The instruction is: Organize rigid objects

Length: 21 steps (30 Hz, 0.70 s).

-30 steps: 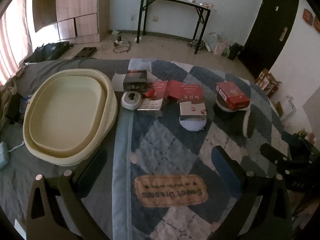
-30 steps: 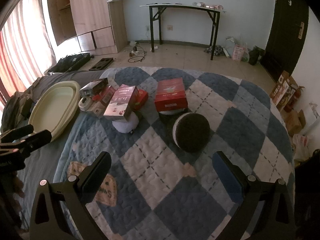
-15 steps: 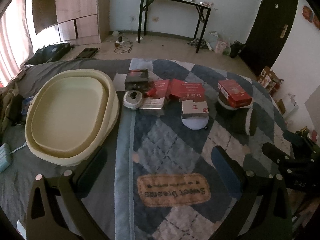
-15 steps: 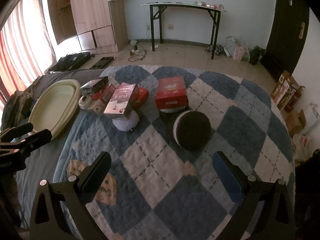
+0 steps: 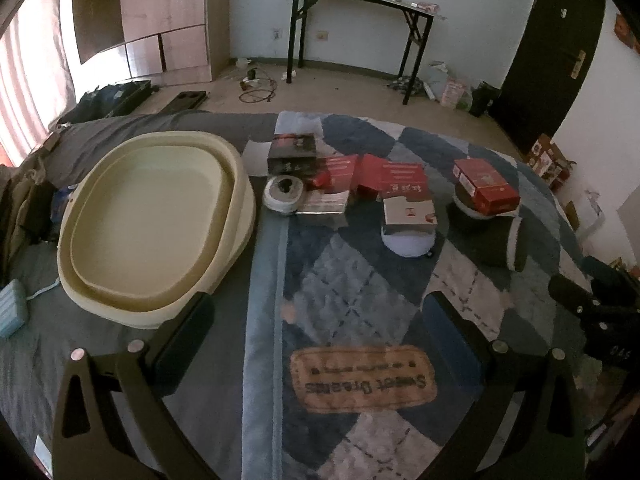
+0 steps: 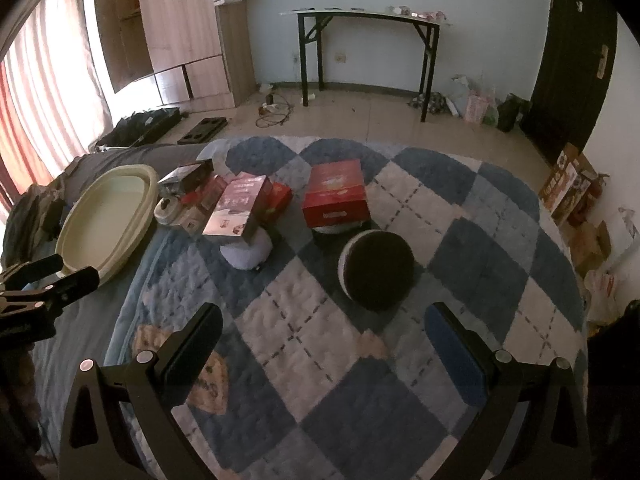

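Left gripper (image 5: 312,316): jaws spread wide, holding nothing; it hovers over the near part of the quilt (image 5: 352,280), above the "Sweet Dreams" patch (image 5: 362,380).
Right gripper (image 6: 320,328): likewise released and empty, poised over the checked quilt on the bed.
Receptacle: a cream oval basin (image 5: 156,220) lies on the grey sheet, ahead and to the left of the left gripper; nothing is in it.
Task's things: a cluster of rigid boxes and round tins ahead of both grippers, near the far edge of the quilt.
Left part of cluster: a black box (image 5: 294,152), a small round white tin (image 5: 285,196) just beside the basin, several red boxes (image 5: 390,176).
Middle: a silver-and-red box (image 6: 240,208) resting tilted on a white bowl (image 6: 248,254).
Right part: a red box (image 6: 335,196) perched on a round container; a black disc (image 6: 376,268) stands on edge in front of it.
Deciding relation: the black disc lies straight ahead of the right gripper, nearest to it; the round white tin lies ahead of the left gripper, slightly left of its centre line.
Judgement: sorting into the basin appears not yet begun; the left gripper is the nearer one to the basin.
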Each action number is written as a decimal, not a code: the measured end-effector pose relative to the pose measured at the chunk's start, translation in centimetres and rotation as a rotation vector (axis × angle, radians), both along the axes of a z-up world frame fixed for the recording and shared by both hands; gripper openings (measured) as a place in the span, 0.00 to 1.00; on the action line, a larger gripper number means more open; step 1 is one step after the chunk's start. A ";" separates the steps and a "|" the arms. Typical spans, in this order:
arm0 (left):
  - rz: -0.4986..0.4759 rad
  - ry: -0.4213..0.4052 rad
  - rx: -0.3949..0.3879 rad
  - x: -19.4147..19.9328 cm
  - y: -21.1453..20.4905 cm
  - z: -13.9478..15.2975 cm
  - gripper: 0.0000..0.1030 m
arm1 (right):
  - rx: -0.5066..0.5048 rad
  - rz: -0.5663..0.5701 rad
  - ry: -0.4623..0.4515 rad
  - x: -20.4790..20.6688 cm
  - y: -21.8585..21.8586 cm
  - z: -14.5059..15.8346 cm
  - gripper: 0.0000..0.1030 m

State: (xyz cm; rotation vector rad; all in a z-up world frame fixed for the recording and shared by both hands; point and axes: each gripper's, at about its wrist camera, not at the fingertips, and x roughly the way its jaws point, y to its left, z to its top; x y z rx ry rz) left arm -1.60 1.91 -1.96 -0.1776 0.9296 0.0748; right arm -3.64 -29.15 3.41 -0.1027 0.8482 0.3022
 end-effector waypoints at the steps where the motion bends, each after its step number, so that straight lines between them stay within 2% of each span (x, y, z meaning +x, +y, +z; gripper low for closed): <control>1: -0.001 0.001 0.002 0.0 0.1 -0.1 1.00 | 0.001 -0.004 0.004 0.1 -0.1 -0.1 1.00; 5: -0.046 -0.004 -0.022 0.0 0.6 -0.5 1.00 | -0.004 -0.008 0.014 0.5 -0.5 -0.4 1.00; 9: -0.076 0.010 0.003 0.4 1.9 -1.2 1.00 | -0.013 -0.014 0.027 1.2 -1.2 -1.1 1.00; 15: -0.060 0.084 0.023 3.7 4.1 -1.8 1.00 | 0.024 0.019 0.104 2.9 -2.0 -2.6 1.00; 21: -0.045 0.089 0.001 8.4 6.4 -0.7 1.00 | 0.018 -0.004 0.093 5.0 -2.9 -3.1 1.00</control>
